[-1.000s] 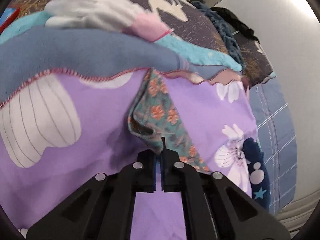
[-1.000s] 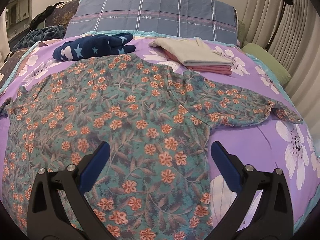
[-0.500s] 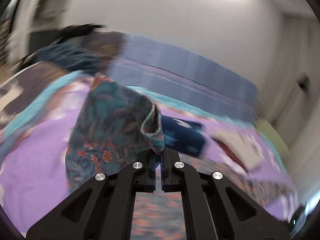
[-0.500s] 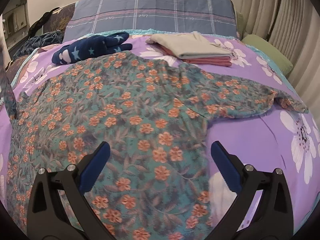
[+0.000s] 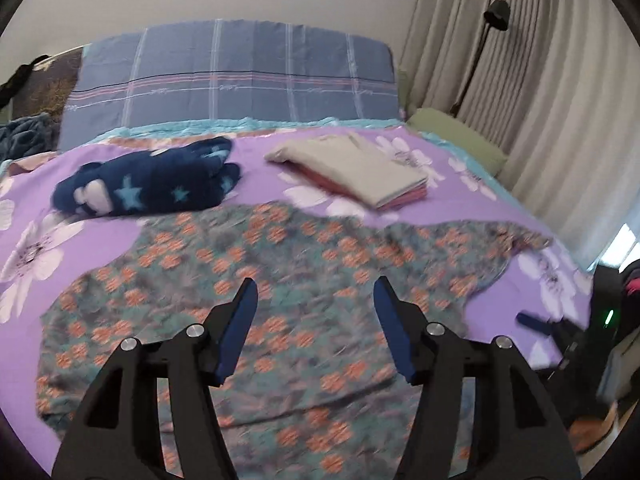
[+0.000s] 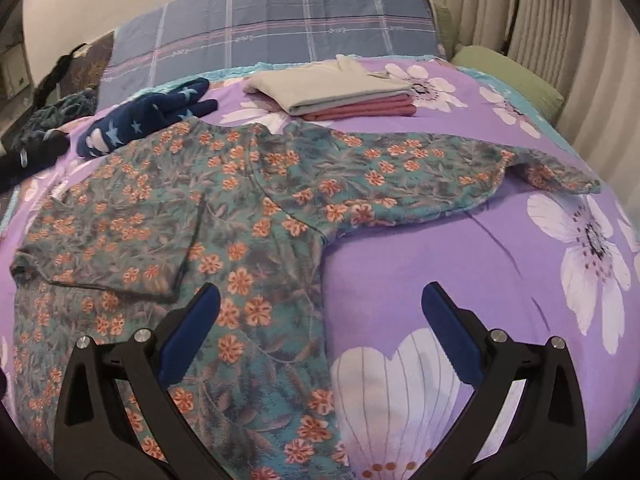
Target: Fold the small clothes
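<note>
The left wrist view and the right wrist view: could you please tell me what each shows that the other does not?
Only the left wrist view shows the floor lamp by the curtain, and the left tongs, open and empty after releasing. Only the right wrist view shows the folded-in sleeve lying flat on the shirt, and the right tongs, open. Both share the floral shirt, the star-print garment and the folded stack.

One teal short-sleeved shirt printed with orange flowers [image 6: 256, 216] lies on one purple bedspread with white flowers [image 6: 460, 280]. One navy star-print fleece garment [image 6: 148, 120], one folded stack of two garments, beige over pink [image 6: 332, 94], one blue plaid pillow [image 6: 276, 24].
</note>
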Motion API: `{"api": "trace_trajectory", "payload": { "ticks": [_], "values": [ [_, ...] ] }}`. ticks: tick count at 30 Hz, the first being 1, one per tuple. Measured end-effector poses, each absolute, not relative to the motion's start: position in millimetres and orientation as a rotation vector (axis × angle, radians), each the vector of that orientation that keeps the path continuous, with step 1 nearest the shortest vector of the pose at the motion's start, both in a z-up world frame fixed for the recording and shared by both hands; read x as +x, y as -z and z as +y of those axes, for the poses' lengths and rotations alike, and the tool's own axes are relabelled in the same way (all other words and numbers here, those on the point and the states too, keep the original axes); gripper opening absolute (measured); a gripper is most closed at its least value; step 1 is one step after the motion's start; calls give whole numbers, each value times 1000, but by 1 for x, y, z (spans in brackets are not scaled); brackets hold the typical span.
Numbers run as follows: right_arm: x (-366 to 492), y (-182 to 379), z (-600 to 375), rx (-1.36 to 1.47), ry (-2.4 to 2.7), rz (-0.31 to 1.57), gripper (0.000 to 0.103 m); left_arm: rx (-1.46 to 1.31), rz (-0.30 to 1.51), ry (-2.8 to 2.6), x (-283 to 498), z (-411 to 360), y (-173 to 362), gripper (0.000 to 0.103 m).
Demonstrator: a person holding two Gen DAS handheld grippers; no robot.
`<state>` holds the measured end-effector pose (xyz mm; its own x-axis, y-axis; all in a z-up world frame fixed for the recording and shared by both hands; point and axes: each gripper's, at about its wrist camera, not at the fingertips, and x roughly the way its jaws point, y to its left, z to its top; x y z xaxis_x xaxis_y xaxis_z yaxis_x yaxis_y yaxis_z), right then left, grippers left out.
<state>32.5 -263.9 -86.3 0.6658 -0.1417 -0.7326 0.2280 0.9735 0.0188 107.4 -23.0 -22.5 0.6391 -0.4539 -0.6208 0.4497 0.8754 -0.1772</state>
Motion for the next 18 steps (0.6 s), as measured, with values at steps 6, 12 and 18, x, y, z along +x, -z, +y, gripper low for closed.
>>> {"api": "trace_trajectory", "payload": {
  "ticks": [6, 12, 18],
  "values": [
    [48, 83, -269, 252, -12, 849, 80, -4, 694, 254, 87, 73, 39, 71],
    [88, 95, -253, 375, -208, 960, 60, 0, 816, -5, 75, 157, 88, 77],
    [136, 118, -232, 402, -232, 1025, 61, -24, 916, -79, 91, 189, 127, 77]
  ]
}}
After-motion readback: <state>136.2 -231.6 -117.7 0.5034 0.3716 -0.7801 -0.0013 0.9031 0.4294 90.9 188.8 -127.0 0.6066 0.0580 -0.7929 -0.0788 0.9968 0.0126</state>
